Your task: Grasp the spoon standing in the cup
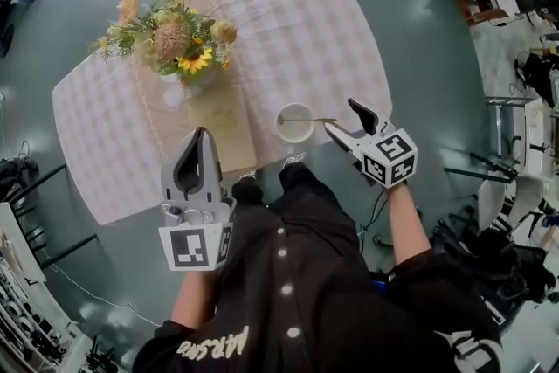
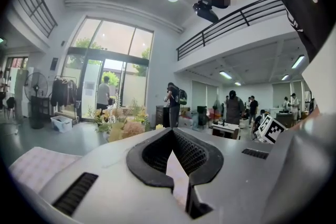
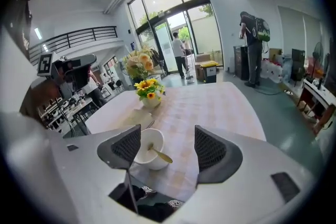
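Observation:
A white cup [image 1: 295,123] stands near the table's front edge with a gold spoon [image 1: 320,120] leaning in it, handle pointing right. My right gripper [image 1: 342,118] is open just right of the cup, its jaws on either side of the handle's end without touching it. In the right gripper view the cup [image 3: 148,150] sits low between the pads, closer to the left one, and the spoon [image 3: 159,155] handle angles toward the gap of the right gripper [image 3: 168,143]. My left gripper [image 1: 199,140] is shut and empty, held over the table's front left; the left gripper [image 2: 171,132] points up and away.
A vase of yellow flowers [image 1: 179,39] stands behind the cup on a beige runner [image 1: 223,122]. A checked cloth [image 1: 306,22] covers the table. The person's dark-clothed legs are at the table's front edge. Furniture and cables crowd the floor at the right.

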`<state>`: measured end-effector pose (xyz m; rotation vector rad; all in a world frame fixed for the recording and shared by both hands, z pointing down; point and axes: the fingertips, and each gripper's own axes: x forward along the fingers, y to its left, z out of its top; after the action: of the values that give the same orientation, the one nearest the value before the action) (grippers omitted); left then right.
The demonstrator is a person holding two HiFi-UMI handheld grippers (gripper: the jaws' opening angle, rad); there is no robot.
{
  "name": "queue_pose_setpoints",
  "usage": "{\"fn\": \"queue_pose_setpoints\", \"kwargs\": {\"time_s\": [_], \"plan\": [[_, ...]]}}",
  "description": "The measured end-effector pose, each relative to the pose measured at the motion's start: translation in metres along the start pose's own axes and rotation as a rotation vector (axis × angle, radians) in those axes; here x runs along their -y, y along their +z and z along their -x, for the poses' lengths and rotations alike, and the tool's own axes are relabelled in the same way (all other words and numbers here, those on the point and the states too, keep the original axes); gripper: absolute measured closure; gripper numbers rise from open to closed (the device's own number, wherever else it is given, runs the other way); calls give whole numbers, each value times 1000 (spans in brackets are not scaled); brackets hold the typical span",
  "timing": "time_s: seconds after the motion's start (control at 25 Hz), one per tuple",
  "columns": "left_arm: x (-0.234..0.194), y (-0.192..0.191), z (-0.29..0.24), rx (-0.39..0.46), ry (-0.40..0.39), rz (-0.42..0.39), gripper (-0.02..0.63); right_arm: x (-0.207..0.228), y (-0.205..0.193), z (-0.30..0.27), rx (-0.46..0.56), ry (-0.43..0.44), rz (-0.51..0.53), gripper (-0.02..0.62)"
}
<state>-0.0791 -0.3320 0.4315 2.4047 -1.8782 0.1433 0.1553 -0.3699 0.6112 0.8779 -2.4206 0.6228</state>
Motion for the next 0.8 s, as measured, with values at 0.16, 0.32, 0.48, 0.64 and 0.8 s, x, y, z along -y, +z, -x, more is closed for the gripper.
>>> {"fn": "queue_pose_setpoints", "kwargs": {"time_s": [0.16,0.32,0.48,0.64,0.8], "plan": [[0,-11,3,-11,20,14,588,3,-25,-23,-58,72,-52,305],[3,-22,6,-32,34,24,588,1,-47,-39,-136,156,-98,331],[6,-31,10,-51,47,27,589,-6,-59,-48,-186,217,-149,415],[8,-32,11,-49,56,28,588,-11,-62,-51,-206,257,-191,481],[8,-33,12,-51,61,28,588,-15,-65,-53,-220,273,-209,532]]}}
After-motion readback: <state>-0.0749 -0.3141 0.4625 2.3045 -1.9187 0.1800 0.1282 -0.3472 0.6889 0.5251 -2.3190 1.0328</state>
